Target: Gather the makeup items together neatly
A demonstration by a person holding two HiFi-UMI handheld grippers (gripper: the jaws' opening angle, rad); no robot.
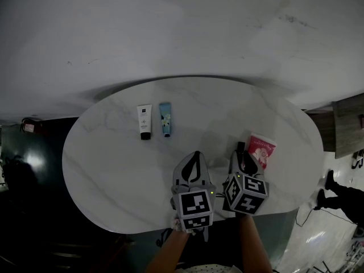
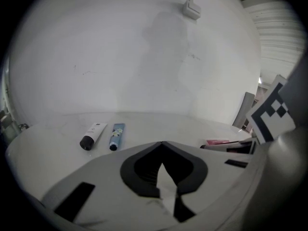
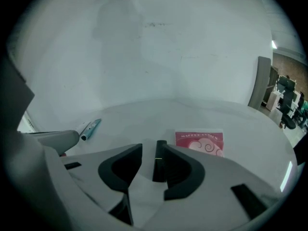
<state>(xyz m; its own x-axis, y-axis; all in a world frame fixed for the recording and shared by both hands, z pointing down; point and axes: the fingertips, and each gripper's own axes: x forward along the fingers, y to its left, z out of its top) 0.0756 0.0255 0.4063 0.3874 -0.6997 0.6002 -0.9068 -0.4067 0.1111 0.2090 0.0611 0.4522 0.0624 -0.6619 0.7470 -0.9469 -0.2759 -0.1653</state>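
Observation:
On the white oval table (image 1: 114, 169) a white tube with a black cap (image 1: 144, 121) and a blue tube (image 1: 165, 119) lie side by side at the far left. A pink-red sachet (image 1: 261, 150) lies at the right. My right gripper (image 1: 243, 155) stands open just left of the sachet (image 3: 199, 142). A slim black stick (image 3: 159, 160) lies between its jaws, close against the right one, with a gap to the left one. My left gripper (image 1: 197, 154) is shut and empty beside it, its tips (image 2: 162, 143) pointing past the white tube (image 2: 93, 135) and the blue tube (image 2: 116, 136).
A white wall rises behind the table. Dark floor lies left of and below the table edge. At the right stand a wooden piece of furniture (image 1: 348, 129) and a person's legs (image 1: 341, 192). Bare tabletop stretches between the tubes and the grippers.

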